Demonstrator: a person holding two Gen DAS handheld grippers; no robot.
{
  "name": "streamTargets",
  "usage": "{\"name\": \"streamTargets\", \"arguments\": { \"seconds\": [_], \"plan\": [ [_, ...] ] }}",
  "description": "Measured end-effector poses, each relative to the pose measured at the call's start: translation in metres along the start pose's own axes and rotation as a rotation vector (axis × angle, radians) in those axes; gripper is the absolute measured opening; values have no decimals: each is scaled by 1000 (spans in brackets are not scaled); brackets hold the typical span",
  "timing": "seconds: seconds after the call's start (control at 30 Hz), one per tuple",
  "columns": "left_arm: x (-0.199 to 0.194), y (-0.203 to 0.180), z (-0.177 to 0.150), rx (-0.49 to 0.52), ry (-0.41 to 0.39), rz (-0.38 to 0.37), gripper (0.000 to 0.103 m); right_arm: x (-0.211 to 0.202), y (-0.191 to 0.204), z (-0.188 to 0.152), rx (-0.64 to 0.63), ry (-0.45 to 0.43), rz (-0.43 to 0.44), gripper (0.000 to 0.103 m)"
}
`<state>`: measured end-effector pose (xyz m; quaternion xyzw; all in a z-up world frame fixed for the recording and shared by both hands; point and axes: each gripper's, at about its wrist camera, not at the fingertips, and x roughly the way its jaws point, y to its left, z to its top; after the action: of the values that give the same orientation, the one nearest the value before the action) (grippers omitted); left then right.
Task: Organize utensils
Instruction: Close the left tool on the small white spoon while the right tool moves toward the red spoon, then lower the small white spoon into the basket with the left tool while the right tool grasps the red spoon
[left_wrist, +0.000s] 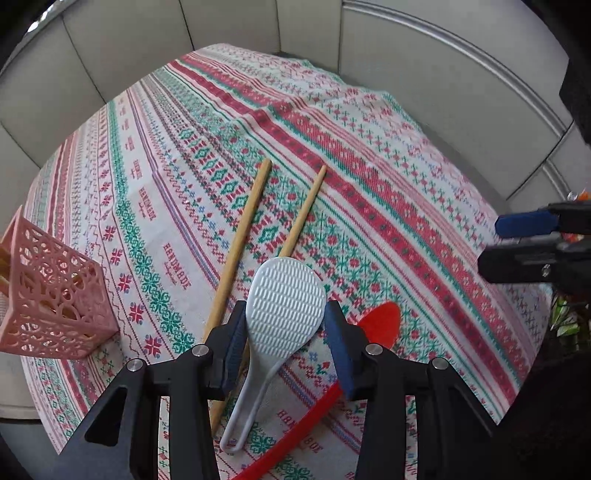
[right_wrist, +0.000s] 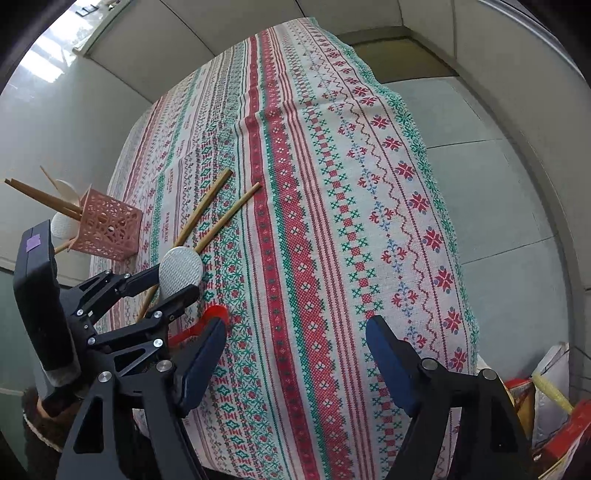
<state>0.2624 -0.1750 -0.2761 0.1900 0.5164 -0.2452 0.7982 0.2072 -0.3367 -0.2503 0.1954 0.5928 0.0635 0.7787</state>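
A white rice paddle (left_wrist: 280, 306) lies on the patterned tablecloth (left_wrist: 369, 177), its head between the pads of my left gripper (left_wrist: 286, 332), which stands open around it without clear contact. Two wooden utensil handles (left_wrist: 240, 236) lie under and beyond the paddle. A red spoon (left_wrist: 380, 321) lies just right of it. A pink lattice holder (left_wrist: 55, 295) at the left holds several utensils (right_wrist: 44, 199). My right gripper (right_wrist: 295, 354) is open and empty above bare cloth; the left gripper (right_wrist: 166, 288), paddle (right_wrist: 181, 269) and holder (right_wrist: 107, 229) show to its left.
The table stands in a corner of grey partition walls (left_wrist: 129, 44). The cloth's right edge (right_wrist: 436, 177) drops to a grey floor (right_wrist: 498, 166). Bags and packages (right_wrist: 550, 402) sit on the floor at the lower right.
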Motion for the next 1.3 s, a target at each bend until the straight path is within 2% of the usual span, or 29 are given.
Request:
{"name": "streamTargets", "arguments": {
  "seconds": [0.07, 0.13, 0.5, 0.6, 0.67, 0.73, 0.8, 0.9, 1.1, 1.3],
  "plan": [
    [-6, 5, 1, -49, -4, -36, 3, 0, -1, 1, 6, 0, 3, 80],
    [-9, 10, 1, -84, -6, -40, 3, 3, 2, 2, 5, 6, 11, 79],
    [-38, 23, -20, -135, -24, -31, 3, 28, 28, 4, -21, 57, 122, 77],
    [-47, 29, -27, -164, -22, -35, 3, 40, 36, 8, -32, 97, 165, 64],
    [-51, 32, -32, -181, -17, -41, 3, 50, 38, 11, -24, 134, 188, 51],
    [-53, 35, -37, -190, -10, -41, 3, 61, 39, 13, -15, 165, 191, 33],
    [-55, 37, -41, -197, -3, -39, 3, 64, 41, 17, -17, 160, 195, 27],
    [-59, 39, -46, -196, -3, -35, 3, 70, 45, 21, -25, 163, 202, 20],
    [-73, 46, -53, -210, -31, -40, 3, 79, 60, 28, -80, 157, 152, 6],
    [-102, 54, -62, -232, -126, -16, 3, 76, 62, 19, -110, 116, 133, 4]
  ]
}}
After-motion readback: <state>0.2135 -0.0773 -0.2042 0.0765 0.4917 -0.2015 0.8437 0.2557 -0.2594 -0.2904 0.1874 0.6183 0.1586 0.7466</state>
